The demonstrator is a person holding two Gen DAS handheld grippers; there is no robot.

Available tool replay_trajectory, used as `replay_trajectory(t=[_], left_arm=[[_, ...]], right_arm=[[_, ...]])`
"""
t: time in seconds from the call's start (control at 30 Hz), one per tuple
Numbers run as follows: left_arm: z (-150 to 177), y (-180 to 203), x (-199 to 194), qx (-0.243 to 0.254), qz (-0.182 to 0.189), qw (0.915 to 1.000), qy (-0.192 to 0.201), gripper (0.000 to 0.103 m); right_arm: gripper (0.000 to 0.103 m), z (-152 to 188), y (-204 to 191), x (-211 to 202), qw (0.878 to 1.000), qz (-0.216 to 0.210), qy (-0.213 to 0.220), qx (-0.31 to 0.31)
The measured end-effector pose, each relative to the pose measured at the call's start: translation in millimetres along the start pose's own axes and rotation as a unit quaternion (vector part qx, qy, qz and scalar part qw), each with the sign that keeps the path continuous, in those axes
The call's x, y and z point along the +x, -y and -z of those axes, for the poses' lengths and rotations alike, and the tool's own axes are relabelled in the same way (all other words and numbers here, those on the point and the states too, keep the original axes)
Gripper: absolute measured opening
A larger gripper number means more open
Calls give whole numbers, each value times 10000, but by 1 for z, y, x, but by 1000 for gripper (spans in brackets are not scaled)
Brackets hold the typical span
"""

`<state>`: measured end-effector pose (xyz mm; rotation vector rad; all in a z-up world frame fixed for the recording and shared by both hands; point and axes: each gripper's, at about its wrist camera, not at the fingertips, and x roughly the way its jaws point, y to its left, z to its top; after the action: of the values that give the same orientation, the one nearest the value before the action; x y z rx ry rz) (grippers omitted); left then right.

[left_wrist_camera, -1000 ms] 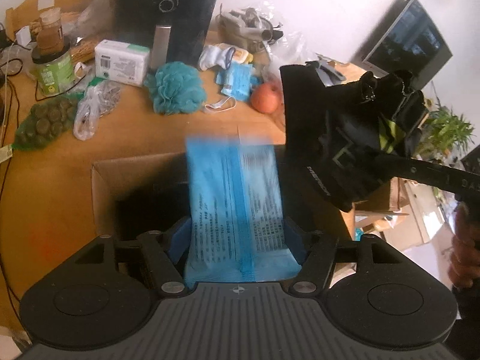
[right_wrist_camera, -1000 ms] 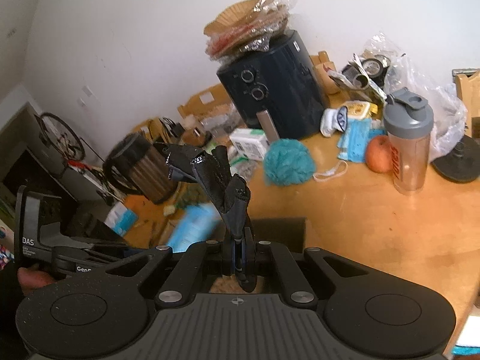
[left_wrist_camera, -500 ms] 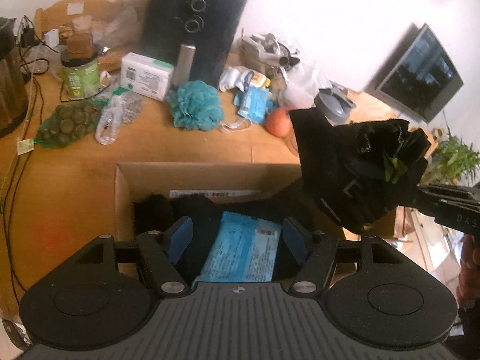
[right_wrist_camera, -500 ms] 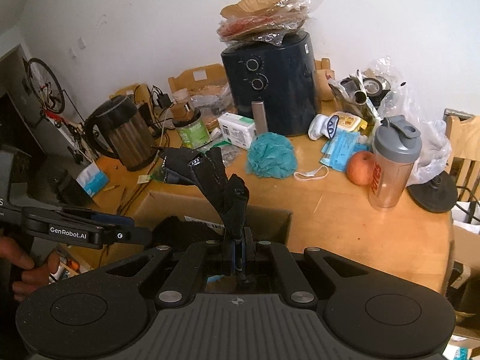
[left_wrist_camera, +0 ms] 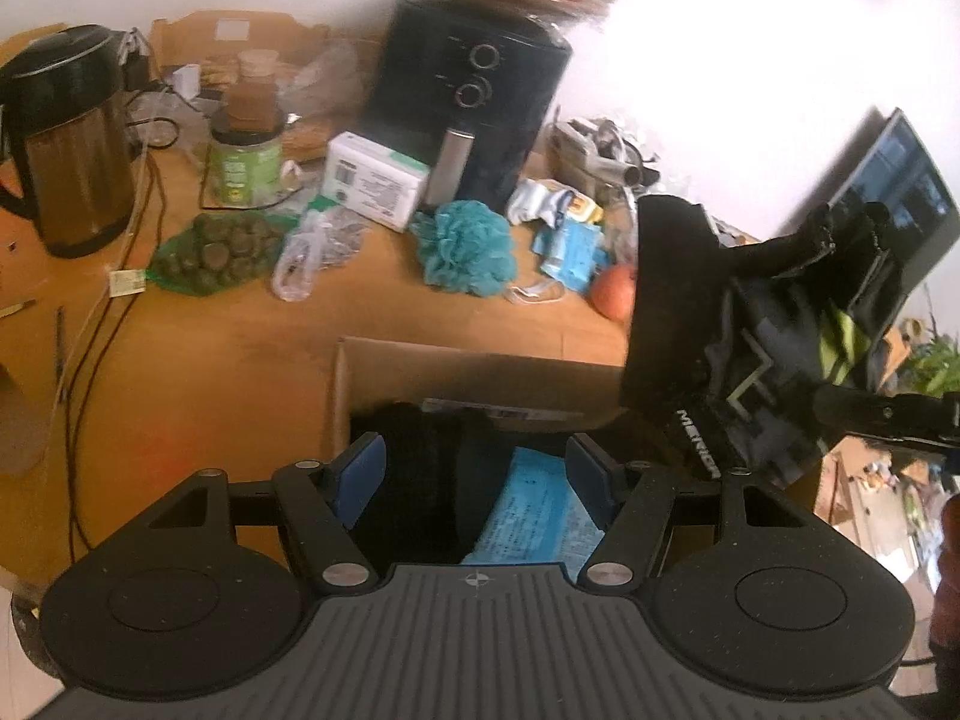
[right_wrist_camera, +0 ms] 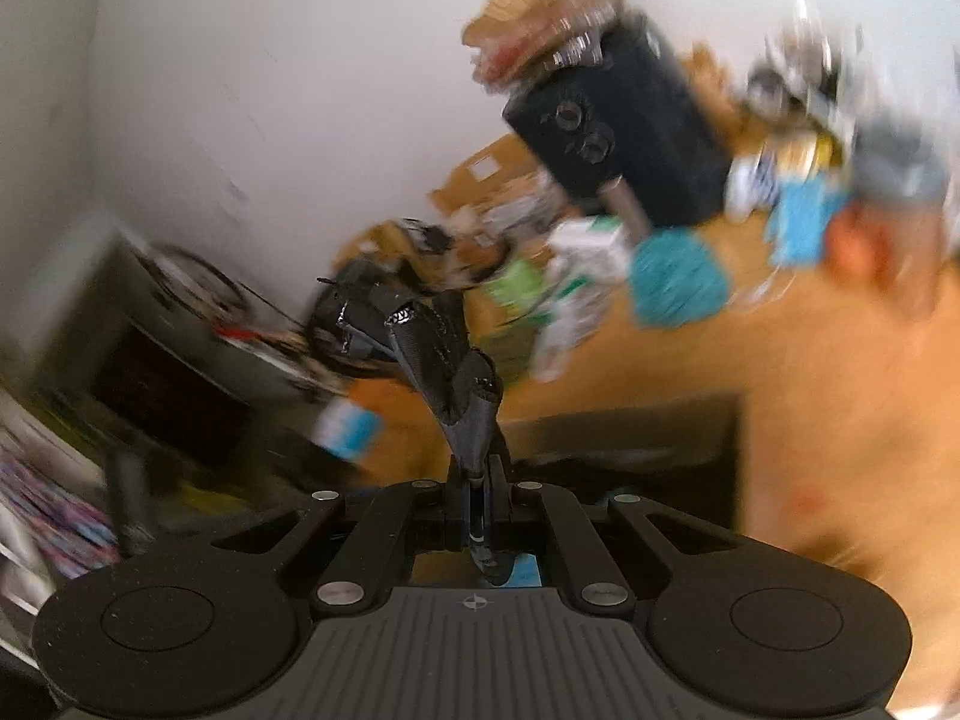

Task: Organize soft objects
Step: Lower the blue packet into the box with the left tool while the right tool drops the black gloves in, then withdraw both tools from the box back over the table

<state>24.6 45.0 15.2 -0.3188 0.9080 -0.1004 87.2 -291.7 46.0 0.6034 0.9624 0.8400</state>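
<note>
Left wrist view: the left hand-held gripper [left_wrist_camera: 477, 474] hangs over the cardboard box [left_wrist_camera: 420, 369] with its blue pads spread and nothing between them. The blue packet [left_wrist_camera: 540, 510] lies inside the box beside dark fabric, apparently already sorted. To the right of the box, the black glove [left_wrist_camera: 744, 336] dangles above the rim, likely next to go in.

Right wrist view, badly blurred: the right hand-held gripper [right_wrist_camera: 477, 516] is pressed together on the glove's cuff, so the glove [right_wrist_camera: 438, 354] sticks up, above the box [right_wrist_camera: 630, 438] on the worktop [right_wrist_camera: 840, 390].
</note>
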Motion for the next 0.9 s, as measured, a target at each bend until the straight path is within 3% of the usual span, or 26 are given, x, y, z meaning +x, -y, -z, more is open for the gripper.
replay_trajectory(t=[0.03, 0.1, 0.17, 0.27, 0.37, 0.57, 0.9], left_arm=[[1, -2, -2, -29, -21, 10000, 21, 66], [2, -5, -6, -81, -54, 9999, 60, 66], [3, -7, -9, -121, -86, 9998, 97, 66], [5, -12, -13, -190, -146, 9996, 133, 66], [8, -16, -14, -270, -193, 9993, 142, 66], [13, -19, -15, -298, -209, 9993, 126, 66], [15, -22, -16, -322, -208, 9992, 139, 66]], right_arm=[[9, 0, 10, 6, 9993, -88, -85, 343], [18, 3, 24, 22, 9964, 249, -469, 668], [48, 8, 25, 35, 9929, 837, -769, 364], [77, 16, 20, 41, 9901, 1086, -884, 63], [88, 19, 15, 40, 9910, 1050, -832, -44], [103, 17, 4, 40, 9850, 1490, -649, -581], [103, 11, -2, 43, 9738, 1900, -500, -1148]])
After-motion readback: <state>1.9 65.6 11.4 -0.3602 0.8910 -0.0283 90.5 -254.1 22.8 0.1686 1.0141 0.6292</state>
